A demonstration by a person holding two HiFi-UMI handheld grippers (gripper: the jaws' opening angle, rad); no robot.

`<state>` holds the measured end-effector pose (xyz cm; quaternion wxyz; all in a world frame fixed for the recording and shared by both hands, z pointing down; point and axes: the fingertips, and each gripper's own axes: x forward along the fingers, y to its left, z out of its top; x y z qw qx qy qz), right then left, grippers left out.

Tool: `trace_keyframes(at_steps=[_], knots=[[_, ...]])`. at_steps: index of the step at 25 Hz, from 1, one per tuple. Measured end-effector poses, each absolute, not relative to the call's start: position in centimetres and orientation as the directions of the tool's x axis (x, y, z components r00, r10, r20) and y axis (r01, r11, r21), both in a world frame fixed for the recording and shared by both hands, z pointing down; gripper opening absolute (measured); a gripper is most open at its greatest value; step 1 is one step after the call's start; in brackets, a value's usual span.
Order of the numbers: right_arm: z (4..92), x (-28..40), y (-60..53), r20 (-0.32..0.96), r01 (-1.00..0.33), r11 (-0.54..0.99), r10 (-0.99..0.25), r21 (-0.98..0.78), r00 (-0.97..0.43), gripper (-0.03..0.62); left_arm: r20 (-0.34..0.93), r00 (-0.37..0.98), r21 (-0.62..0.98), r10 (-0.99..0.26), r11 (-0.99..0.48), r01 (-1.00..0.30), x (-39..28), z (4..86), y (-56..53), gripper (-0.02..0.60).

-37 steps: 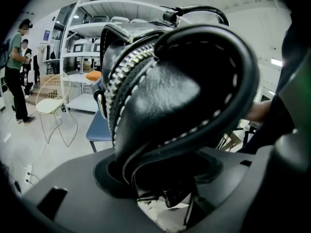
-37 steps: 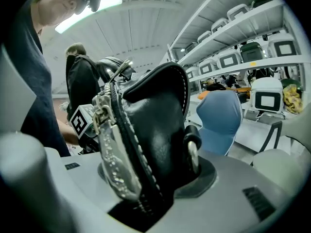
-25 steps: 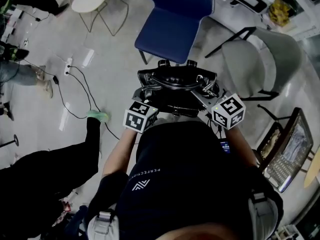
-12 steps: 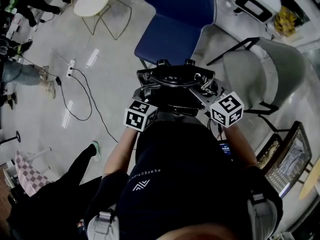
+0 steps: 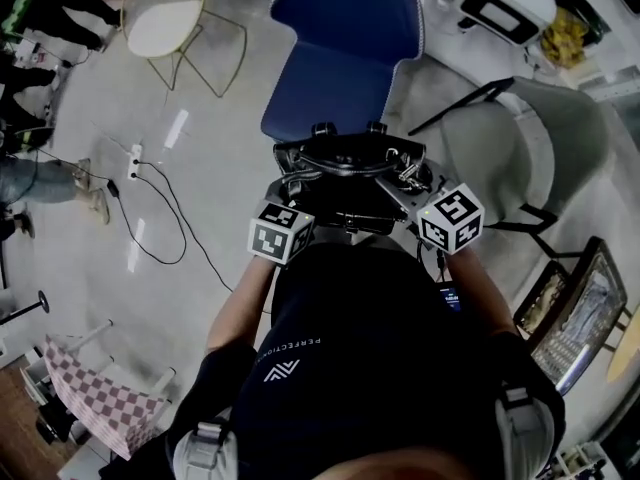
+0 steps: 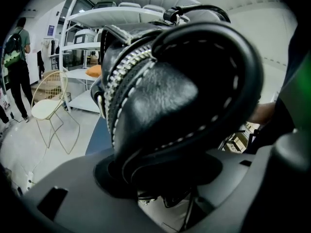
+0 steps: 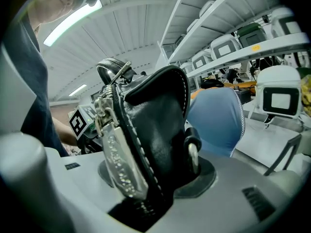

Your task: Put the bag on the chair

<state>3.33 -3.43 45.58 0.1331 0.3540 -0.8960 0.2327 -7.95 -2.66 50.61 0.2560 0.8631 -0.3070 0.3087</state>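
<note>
A black leather bag [image 5: 350, 173] with a silver zip hangs in the air between my two grippers, just in front of the person's chest. My left gripper [image 5: 290, 196] is shut on the bag's left end [image 6: 160, 96]. My right gripper [image 5: 418, 190] is shut on its right end [image 7: 150, 130]. The blue chair [image 5: 340, 58] stands right ahead, its seat beyond the bag and lower. Its blue back [image 7: 216, 120] shows behind the bag in the right gripper view.
A grey chair [image 5: 520, 133] stands to the right and a cream wire chair [image 5: 165, 23] at the far left. A power strip with cables [image 5: 135, 153] lies on the floor. Shelving [image 6: 87, 57] lines the back; people stand at the left edge [image 5: 40, 8].
The view has moved forward: the blue chair sits closer under the bag. A person in black at the lower left has gone from view. Both grips on the bag hold unchanged.
</note>
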Motion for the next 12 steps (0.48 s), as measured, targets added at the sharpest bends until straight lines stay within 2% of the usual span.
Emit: trace_keyframes(at_steps=[12], knots=[[46.8, 0.7, -10.9, 0.447, -0.744, 0.569, -0.597, -0.350, -0.666, 0.209, 0.716, 0.644, 0.308, -0.271, -0.705, -0.639, -10.6, 52.2, -10.6, 0.281]])
